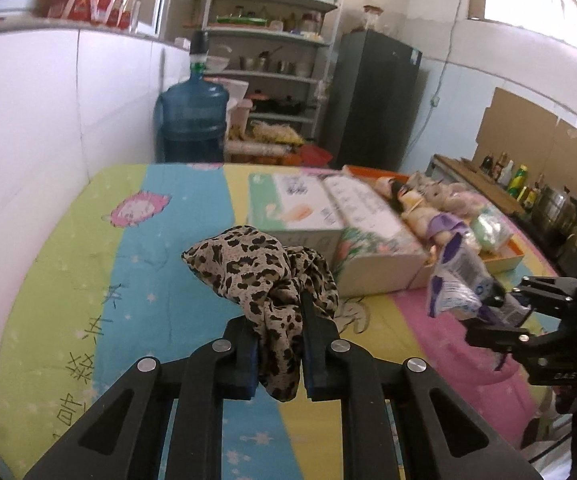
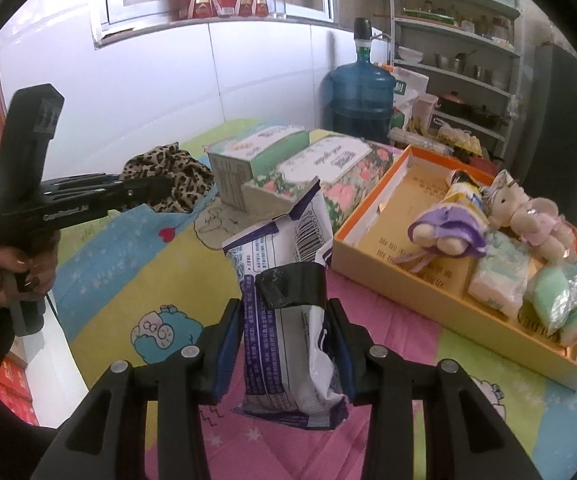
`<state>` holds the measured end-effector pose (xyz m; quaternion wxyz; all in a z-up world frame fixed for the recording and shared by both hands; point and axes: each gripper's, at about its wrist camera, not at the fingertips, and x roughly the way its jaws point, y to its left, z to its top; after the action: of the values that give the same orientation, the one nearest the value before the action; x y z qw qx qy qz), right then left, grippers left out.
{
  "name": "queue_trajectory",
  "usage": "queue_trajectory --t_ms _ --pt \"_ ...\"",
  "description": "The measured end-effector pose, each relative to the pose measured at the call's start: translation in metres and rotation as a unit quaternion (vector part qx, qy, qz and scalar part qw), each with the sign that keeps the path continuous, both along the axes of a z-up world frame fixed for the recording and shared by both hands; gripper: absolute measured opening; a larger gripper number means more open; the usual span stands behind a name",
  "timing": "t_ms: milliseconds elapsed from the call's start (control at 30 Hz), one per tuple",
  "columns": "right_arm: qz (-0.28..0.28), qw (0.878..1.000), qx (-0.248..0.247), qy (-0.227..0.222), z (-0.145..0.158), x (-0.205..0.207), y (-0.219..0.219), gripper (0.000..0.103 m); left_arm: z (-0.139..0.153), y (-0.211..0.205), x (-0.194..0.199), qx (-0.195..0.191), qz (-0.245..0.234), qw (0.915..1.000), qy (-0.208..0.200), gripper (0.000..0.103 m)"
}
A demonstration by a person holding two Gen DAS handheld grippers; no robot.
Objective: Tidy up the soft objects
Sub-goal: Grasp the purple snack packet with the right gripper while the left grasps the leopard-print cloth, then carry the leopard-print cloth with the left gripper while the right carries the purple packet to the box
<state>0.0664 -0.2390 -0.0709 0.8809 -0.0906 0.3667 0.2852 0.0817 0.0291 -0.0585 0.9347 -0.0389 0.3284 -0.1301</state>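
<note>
My left gripper (image 1: 278,344) clamps a leopard-print cloth (image 1: 260,276) above the striped bedsheet (image 1: 88,280); my right gripper (image 2: 286,344) pinches a white-and-purple wipes packet (image 2: 288,280), raised just beside the orange tray's (image 2: 448,316) near edge, plush toys (image 2: 524,208) inside.

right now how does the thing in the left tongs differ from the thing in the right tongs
The left tongs pinch a leopard-print cloth; the right tongs pinch a white and purple printed packet. The cloth is limp fabric, bunched and drooping; the packet is crinkly plastic that stands up between the fingers. The cloth bears only spots; the packet bears text and a barcode. Both are soft and held above the bedsheet.
</note>
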Motion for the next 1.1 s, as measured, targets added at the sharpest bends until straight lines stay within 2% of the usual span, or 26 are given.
queue_trajectory --t_ms 533,867,1100 --pt "-0.033 0.998 0.007 -0.057 0.037 -0.006 -0.028 0.042 0.047 -0.043 -0.006 -0.009 -0.021 0.9983 -0.054 0.016" --pt "-0.099 0.990 0.017 -0.102 0.064 0.002 -0.086 0.042 0.073 -0.095 0.009 -0.003 -0.045 0.9953 -0.086 0.016" --pt "-0.136 0.983 0.033 -0.119 0.076 0.012 -0.126 0.042 0.080 -0.134 0.029 -0.018 -0.056 0.9944 -0.088 0.016"
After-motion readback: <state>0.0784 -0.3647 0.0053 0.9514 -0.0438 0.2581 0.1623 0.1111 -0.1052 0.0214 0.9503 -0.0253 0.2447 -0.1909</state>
